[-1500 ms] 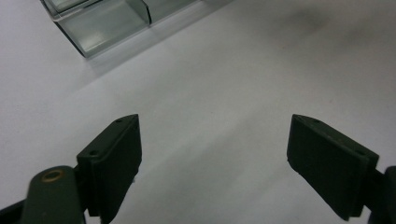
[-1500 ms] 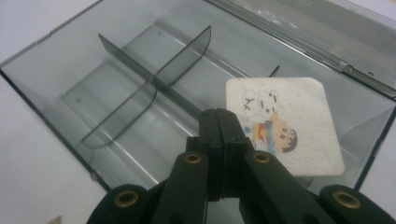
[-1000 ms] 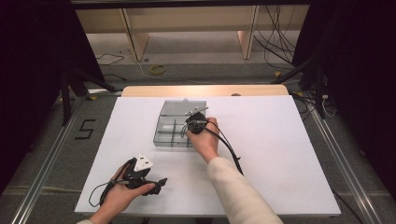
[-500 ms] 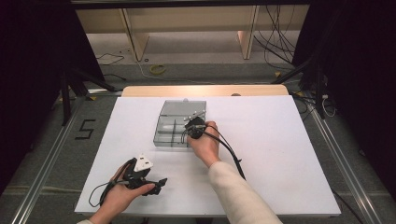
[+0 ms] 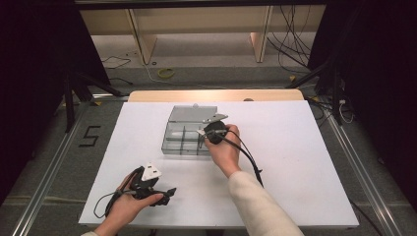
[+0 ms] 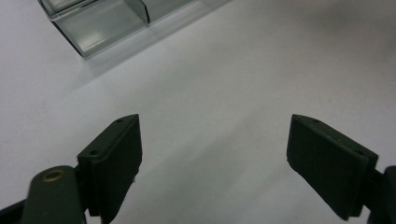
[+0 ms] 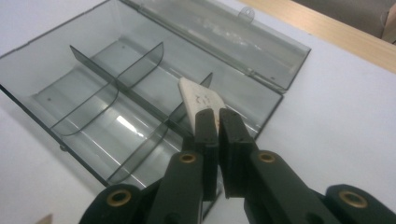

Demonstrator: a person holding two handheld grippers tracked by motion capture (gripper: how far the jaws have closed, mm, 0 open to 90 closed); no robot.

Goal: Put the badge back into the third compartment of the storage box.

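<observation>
A clear grey compartment box (image 5: 183,119) lies with its lid thrown back in the middle of the white table; its dividers (image 7: 116,77) show up close. My right gripper (image 7: 217,114) hangs over the box's right end (image 5: 202,132), shut on a flat white pointed piece (image 7: 198,97). Its jaws have just been opening a hair, with the piece still between them. My left gripper (image 5: 166,192) rests in a hand near the table's front left, open (image 6: 215,140) with nothing between its fingers; a corner of the box (image 6: 93,32) lies beyond it.
The white table sheet (image 5: 305,147) spreads wide to the right of the box. A wooden strip (image 5: 216,95) runs along the table's far edge. Cables and shelf legs stand on the floor behind. The right gripper's cable (image 5: 248,157) trails along the forearm.
My right gripper has risen slightly and shifted a little over the box with the white piece in it. The left gripper has stayed put.
</observation>
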